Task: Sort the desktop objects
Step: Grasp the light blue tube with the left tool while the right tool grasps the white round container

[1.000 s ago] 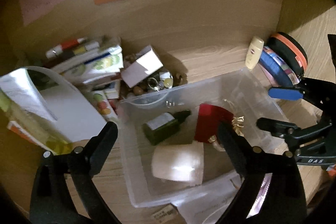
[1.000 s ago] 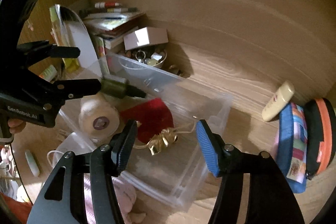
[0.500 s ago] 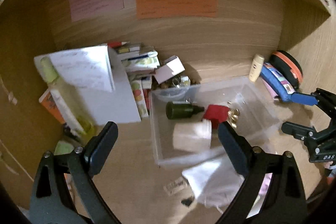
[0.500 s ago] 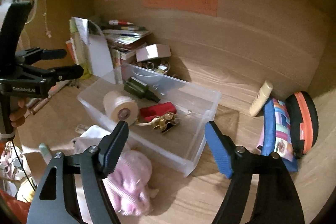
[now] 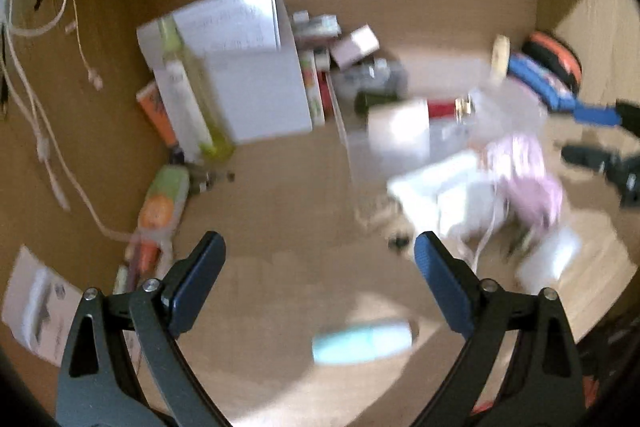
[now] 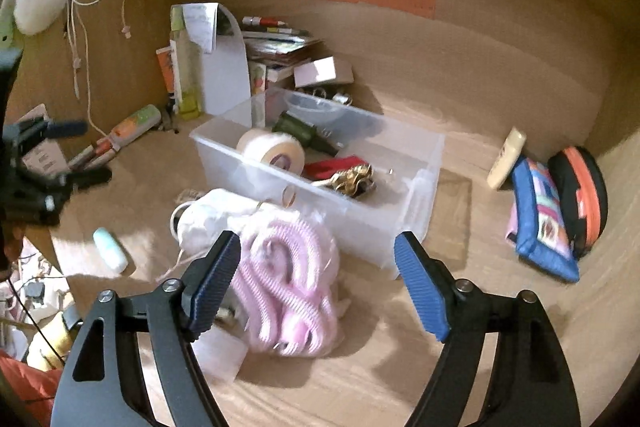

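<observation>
A clear plastic bin [image 6: 416, 179] stands mid-desk and holds a white tape roll [image 6: 272, 151], a dark green bottle [image 6: 300, 131], a red item [image 6: 336, 165] and a gold bow [image 6: 354, 179]. In front of the bin lie a pink striped cloth [image 6: 288, 287] and a white pouch [image 6: 216, 215]. My right gripper [image 6: 318, 243] hangs open above the pink cloth, nothing between its fingers. My left gripper [image 5: 320, 247] is open over bare desk, just beyond a pale teal tube [image 5: 362, 343]. The left wrist view is blurred.
Books and a white file holder [image 6: 224, 67] crowd the back left corner. A cream bottle [image 6: 506, 159], a blue patchwork pouch [image 6: 540, 219] and a black-and-orange case [image 6: 580, 191] sit at the right wall. Pens and a printed tube [image 6: 136, 125] lie at the left.
Both grippers have pulled back from the bin, which now looks smaller and farther off. The right jaws have widened. The pink cloth and teal tube have come into view.
</observation>
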The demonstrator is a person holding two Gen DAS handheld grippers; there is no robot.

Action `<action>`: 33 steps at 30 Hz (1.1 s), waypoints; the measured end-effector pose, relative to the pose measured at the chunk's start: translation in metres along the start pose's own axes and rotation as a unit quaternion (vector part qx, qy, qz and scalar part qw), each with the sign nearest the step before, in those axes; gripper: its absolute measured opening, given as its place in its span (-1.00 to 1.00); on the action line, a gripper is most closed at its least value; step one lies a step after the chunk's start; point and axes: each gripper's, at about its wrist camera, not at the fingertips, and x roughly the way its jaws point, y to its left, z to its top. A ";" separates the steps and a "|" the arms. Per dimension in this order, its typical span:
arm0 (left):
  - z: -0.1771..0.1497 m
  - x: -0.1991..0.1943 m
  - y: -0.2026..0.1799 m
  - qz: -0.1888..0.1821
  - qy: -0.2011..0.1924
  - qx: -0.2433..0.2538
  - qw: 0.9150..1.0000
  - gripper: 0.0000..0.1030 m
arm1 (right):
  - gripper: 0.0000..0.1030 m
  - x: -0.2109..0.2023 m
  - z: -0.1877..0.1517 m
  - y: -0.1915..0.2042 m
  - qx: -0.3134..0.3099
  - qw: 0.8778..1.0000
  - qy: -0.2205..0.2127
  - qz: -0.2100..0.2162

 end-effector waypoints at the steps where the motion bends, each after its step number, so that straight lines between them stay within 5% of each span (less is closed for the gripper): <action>1: -0.008 0.001 -0.002 -0.001 0.006 -0.002 1.000 0.88 | 0.49 -0.001 -0.004 0.001 0.007 1.000 0.003 0.006; 14: -0.065 0.022 -0.003 -0.037 0.065 -0.058 0.996 0.88 | 0.49 -0.008 -0.060 0.037 0.077 0.996 0.015 0.050; 27: -0.075 0.033 -0.009 -0.031 0.050 -0.081 0.995 0.88 | 0.49 0.009 -0.066 0.069 0.075 0.995 0.026 0.063; 33: -0.075 0.032 -0.001 -0.017 0.027 -0.096 0.995 0.42 | 0.49 0.023 -0.067 0.076 0.058 0.996 0.033 0.055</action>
